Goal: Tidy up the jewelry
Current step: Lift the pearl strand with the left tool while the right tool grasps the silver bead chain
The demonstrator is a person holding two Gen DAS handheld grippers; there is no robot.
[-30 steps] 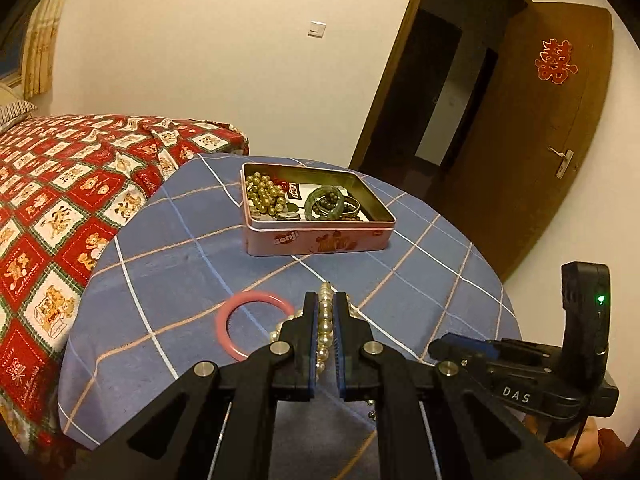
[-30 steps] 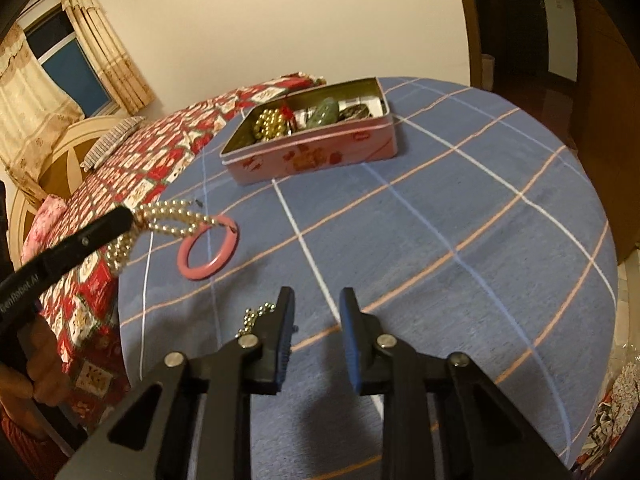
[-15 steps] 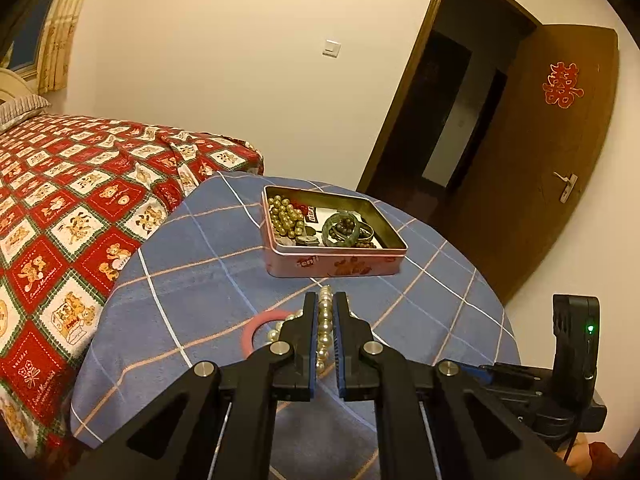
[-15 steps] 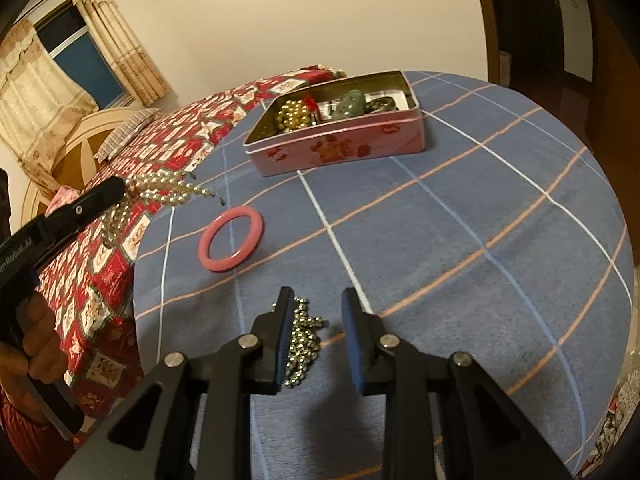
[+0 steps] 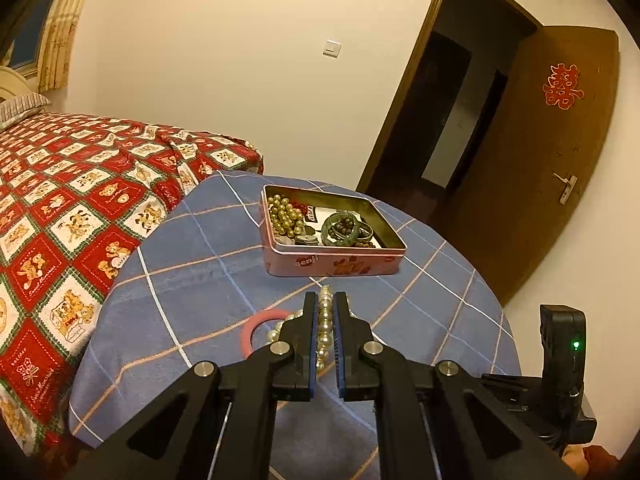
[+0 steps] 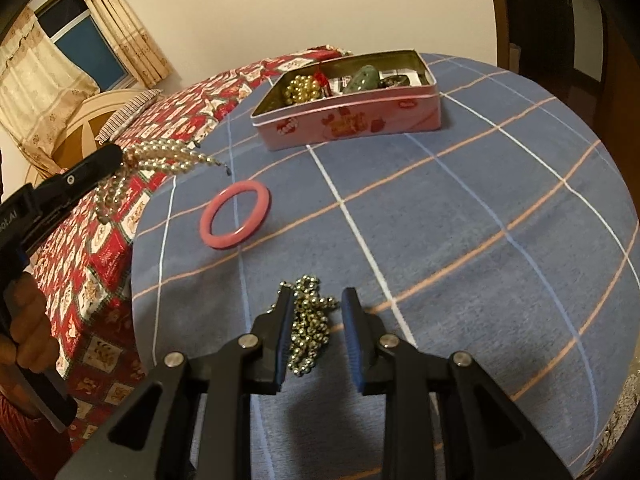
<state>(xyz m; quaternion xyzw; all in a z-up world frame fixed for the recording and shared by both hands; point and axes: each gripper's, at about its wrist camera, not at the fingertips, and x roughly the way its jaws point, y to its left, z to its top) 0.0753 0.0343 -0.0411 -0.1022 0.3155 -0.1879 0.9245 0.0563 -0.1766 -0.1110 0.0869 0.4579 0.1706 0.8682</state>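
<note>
My left gripper (image 5: 326,304) pinches a cream pearl bead necklace (image 5: 325,322); my right gripper (image 6: 316,312) is open around a heaped gold bead chain (image 6: 310,326).

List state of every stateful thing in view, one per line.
left gripper: shut on pearl necklace
pearl necklace: lifted, dangling
right gripper: open, straddling bead chain
bead chain: heaped on tablecloth
pink bangle: flat on tablecloth
tin box: lidless, holding jewelry
door: open
</note>
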